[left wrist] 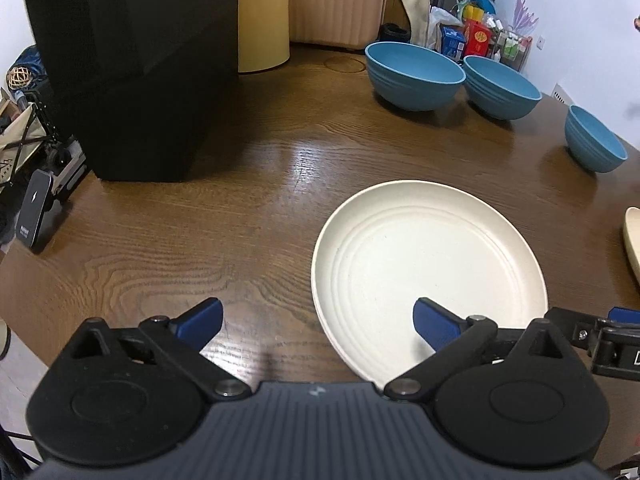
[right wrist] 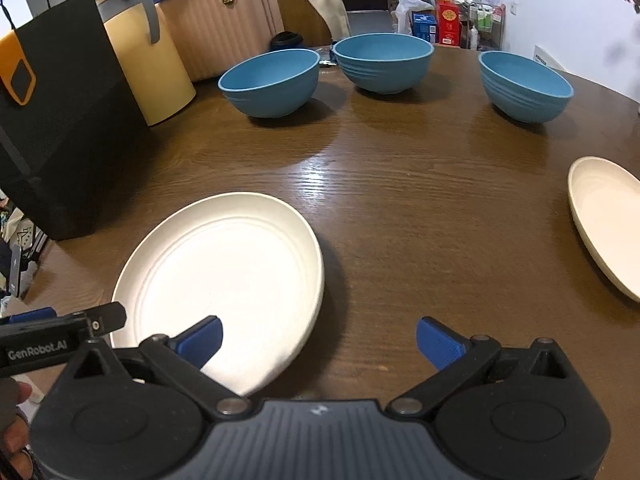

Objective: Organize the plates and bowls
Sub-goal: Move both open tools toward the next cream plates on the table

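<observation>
Cream ridged round plate [right wrist: 218,276] lying flat on wooden tabletop [right wrist: 420,216]; three blue ribbed bowls [right wrist: 270,80] sitting beyond plate; left tongs [left wrist: 318,322] and right tongs [right wrist: 319,342] gaping wide, gripping nothing.

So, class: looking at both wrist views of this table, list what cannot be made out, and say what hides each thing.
- Second cream plate: cut off by the right edge in both views, so its full shape is unknown.
- Near rim of the first cream plate: hidden behind the left hand-held gripper and, in the right wrist view, the right hand-held gripper.
- Black bag: contents not visible.
- Shelf items: too small to identify.
</observation>
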Demonstrator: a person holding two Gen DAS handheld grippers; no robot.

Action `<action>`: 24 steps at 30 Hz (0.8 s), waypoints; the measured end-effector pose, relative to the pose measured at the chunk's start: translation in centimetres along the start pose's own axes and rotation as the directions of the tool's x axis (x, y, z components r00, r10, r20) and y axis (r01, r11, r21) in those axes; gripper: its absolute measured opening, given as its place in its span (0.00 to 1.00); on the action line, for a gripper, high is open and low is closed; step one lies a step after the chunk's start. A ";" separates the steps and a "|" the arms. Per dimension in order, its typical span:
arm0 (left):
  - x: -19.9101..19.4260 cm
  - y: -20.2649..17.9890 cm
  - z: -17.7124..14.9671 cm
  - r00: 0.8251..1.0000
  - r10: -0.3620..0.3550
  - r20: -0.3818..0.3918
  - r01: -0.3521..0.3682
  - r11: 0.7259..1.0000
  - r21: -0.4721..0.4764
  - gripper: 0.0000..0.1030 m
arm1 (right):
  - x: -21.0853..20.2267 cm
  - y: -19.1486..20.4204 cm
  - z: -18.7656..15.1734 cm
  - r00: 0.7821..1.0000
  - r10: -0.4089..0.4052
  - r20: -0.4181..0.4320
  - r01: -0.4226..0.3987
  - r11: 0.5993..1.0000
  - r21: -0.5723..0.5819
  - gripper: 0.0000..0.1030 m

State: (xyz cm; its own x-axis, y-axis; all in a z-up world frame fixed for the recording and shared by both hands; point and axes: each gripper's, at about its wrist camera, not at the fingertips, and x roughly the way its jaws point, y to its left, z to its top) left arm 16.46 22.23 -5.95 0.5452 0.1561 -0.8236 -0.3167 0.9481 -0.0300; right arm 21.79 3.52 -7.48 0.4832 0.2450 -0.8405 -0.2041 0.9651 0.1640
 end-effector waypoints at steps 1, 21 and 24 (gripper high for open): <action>-0.3 0.1 -0.2 1.000 -0.002 0.001 0.002 1.000 -0.002 1.00 | -0.3 -0.3 -0.3 1.000 -0.002 0.003 0.002 1.000 0.007 1.00; -4.4 -2.3 -1.6 0.995 -0.055 0.081 0.050 0.997 0.065 1.00 | -5.3 -4.8 -4.0 0.993 -0.090 0.081 0.079 0.989 0.126 1.00; -5.0 -2.9 -2.0 0.994 -0.060 0.089 0.054 0.996 0.074 1.00 | -5.9 -5.3 -4.5 0.992 -0.093 0.090 0.080 0.988 0.136 1.00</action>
State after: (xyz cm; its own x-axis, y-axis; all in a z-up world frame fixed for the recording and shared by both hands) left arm 13.11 18.19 -2.91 0.6301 0.1225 -0.7668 -0.2285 0.9730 -0.0323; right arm 16.21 -3.50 -5.68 0.5751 0.1618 -0.8020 -0.0474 0.9852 0.1648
